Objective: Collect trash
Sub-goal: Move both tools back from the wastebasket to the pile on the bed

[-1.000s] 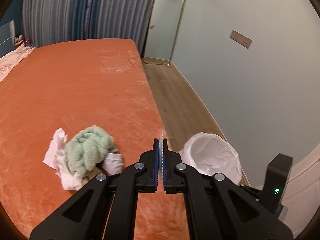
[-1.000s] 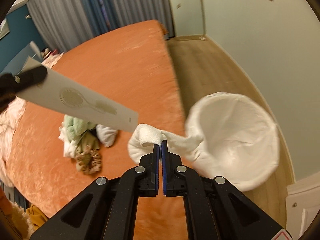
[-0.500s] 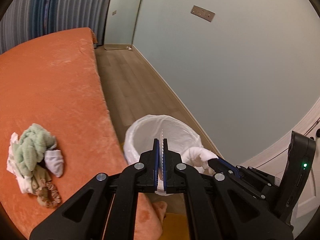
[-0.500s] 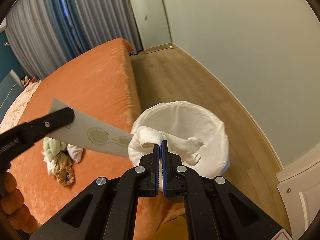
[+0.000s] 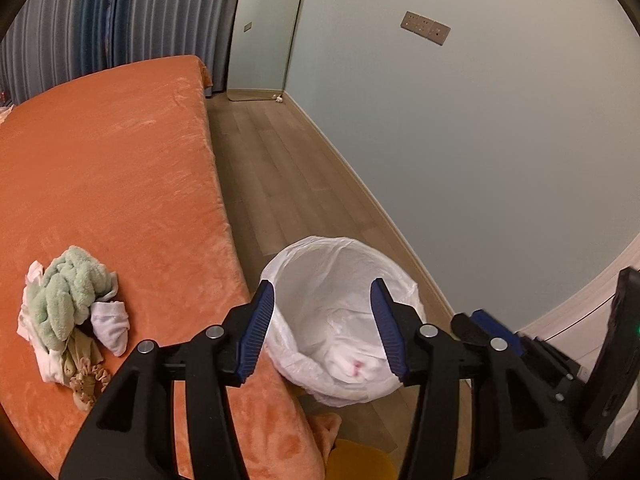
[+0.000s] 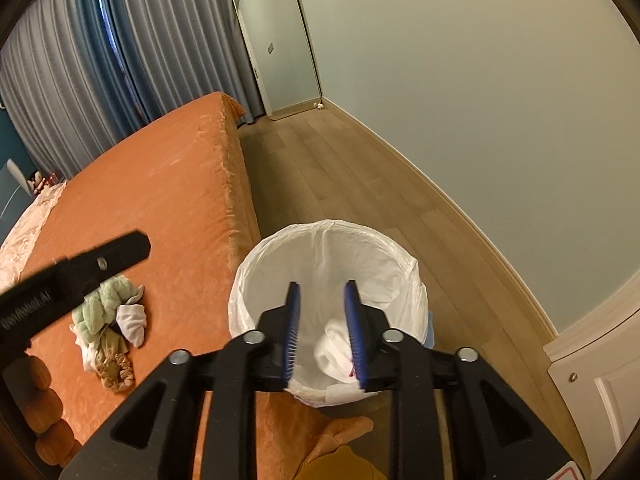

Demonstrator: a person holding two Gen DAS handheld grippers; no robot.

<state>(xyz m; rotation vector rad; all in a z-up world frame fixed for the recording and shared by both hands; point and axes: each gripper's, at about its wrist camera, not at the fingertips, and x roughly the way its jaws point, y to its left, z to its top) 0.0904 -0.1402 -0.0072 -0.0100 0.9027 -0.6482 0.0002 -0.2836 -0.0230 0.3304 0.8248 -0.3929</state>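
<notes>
Both hand-held grippers, left (image 5: 322, 328) and right (image 6: 322, 332), hang spread and empty over the lined trash bin (image 5: 404, 280) on the floor beside the bed (image 5: 100, 168). The remaining pile of crumpled cloths (image 5: 70, 320) lies on the bed to their left, its long axis running along the bed (left gripper likely nearer). Only the right view shows white wads (image 6: 334, 350) in the bin clearly.

A white-lined trash bin (image 6: 400, 276) stands upright on the wood floor just beside the bed edge. Crumpled white trash (image 6: 334, 348) with a small pink mark is seen lying at its bottom, inside the liner.
</notes>
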